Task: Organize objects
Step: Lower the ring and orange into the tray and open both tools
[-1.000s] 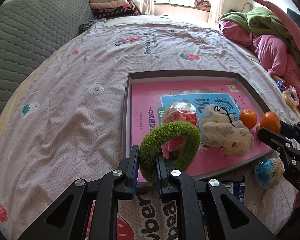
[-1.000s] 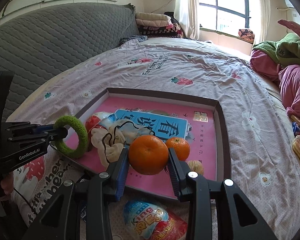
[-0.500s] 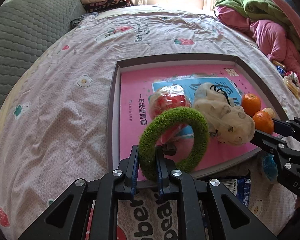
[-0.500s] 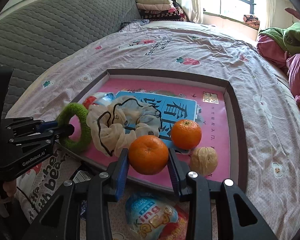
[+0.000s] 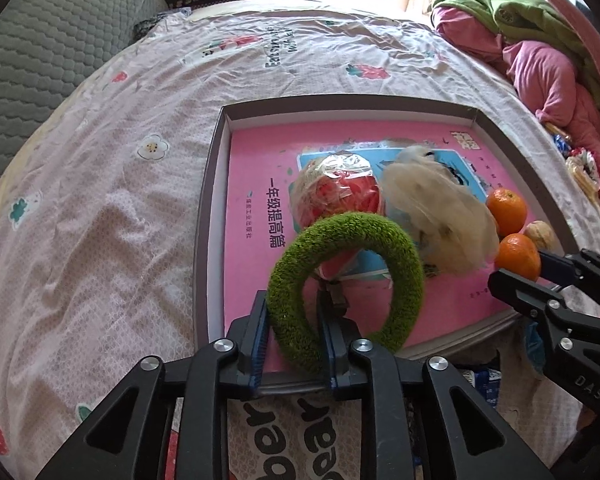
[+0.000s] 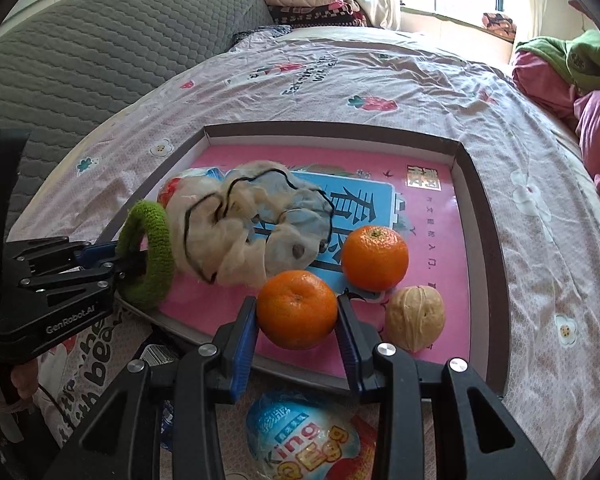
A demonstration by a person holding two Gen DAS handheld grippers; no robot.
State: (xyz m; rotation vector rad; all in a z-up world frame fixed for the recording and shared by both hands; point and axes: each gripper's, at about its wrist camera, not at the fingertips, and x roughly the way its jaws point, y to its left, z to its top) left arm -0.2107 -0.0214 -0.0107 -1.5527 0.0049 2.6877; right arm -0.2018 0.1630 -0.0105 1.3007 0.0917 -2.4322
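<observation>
A shallow brown-rimmed box with a pink book as its floor lies on the bed. My left gripper is shut on a green fuzzy ring, held upright over the box's near left edge; it also shows in the right wrist view. My right gripper is shut on an orange, held over the box's near edge. In the box lie a second orange, a walnut, a cream scrunchie and a red foil-wrapped ball.
A Kinder egg packet lies on the bed below my right gripper. A grey quilted headboard stands at the left. Pink and green clothes are heaped at the right. Folded blankets sit by the window.
Both grippers have moved forward and lower over the box's near edge, each still holding its object. The box contents look larger and closer.
</observation>
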